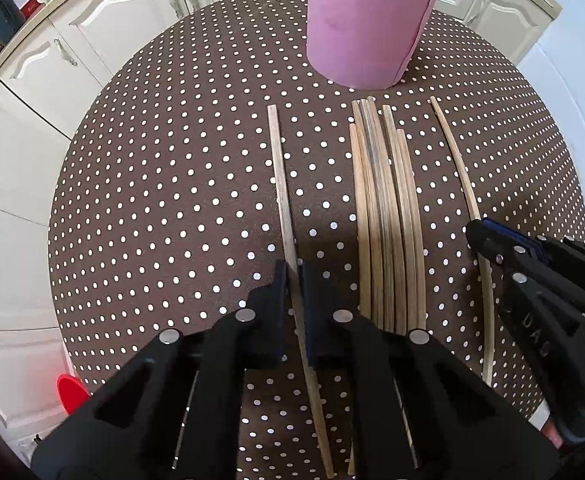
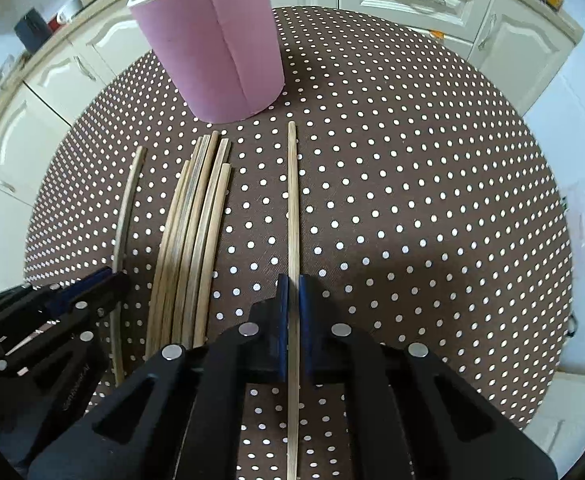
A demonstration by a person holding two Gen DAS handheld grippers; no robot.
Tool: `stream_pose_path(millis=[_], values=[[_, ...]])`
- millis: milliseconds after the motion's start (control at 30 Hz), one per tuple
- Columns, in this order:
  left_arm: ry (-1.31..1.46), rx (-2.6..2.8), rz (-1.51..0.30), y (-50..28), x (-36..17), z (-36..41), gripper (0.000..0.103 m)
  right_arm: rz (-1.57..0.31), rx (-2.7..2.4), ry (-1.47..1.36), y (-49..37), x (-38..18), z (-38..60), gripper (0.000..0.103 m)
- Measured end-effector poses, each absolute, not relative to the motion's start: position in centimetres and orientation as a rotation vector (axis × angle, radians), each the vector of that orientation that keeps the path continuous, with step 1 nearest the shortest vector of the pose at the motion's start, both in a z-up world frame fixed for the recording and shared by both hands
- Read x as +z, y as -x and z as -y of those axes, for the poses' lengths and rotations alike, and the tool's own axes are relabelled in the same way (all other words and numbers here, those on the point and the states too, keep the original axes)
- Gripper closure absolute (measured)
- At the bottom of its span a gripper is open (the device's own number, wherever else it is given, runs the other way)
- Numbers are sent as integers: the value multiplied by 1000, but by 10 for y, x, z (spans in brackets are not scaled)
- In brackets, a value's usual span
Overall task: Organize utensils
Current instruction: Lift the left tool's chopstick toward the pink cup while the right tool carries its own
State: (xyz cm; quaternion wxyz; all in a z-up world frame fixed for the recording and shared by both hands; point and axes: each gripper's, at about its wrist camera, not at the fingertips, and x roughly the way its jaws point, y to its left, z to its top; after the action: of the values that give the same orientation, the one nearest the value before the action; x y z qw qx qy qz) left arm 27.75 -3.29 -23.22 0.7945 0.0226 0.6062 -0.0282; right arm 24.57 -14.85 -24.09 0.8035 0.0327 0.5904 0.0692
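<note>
Wooden chopsticks lie side by side on a round table with a brown polka-dot cloth [image 1: 152, 200]. A tall pink cylindrical holder [image 1: 368, 20] [image 2: 212, 48] stands upright at their far ends. My left gripper [image 1: 294, 280] is shut on a single chopstick [image 1: 280, 184] that lies left of the bundle [image 1: 384, 220]. My right gripper [image 2: 293, 288] is shut on another single chopstick [image 2: 292, 200], right of the bundle [image 2: 192, 232]. Both held sticks point toward the holder. Each gripper also shows at the other view's edge: the right gripper [image 1: 478, 240] and the left gripper [image 2: 112, 276].
Cream kitchen cabinets [image 1: 32, 152] curve around the far and left sides of the table, with a counter above carrying small items. A red object [image 1: 70, 396] sits below the table's left edge. The right part of the cloth [image 2: 412, 200] is bare.
</note>
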Motion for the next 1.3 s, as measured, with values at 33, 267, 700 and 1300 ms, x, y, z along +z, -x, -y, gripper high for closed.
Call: stream_pose_path(millis=[33,267,700,1300], values=[[-39,-62,-1304,-267,-232,29,97,-1261,152,-98,-245,-240,154,98],[9,-47,-1264,-246,-218,-2,97,-1174,162,-190,-235,-220,182,98],[45,-36,-1106,-221,-143,-29,97,-977,194,-333,-230,-145,184,98],[90,-58,-876,-243,-60,-8,97,-714,122,-367,-233,-72,209,98]])
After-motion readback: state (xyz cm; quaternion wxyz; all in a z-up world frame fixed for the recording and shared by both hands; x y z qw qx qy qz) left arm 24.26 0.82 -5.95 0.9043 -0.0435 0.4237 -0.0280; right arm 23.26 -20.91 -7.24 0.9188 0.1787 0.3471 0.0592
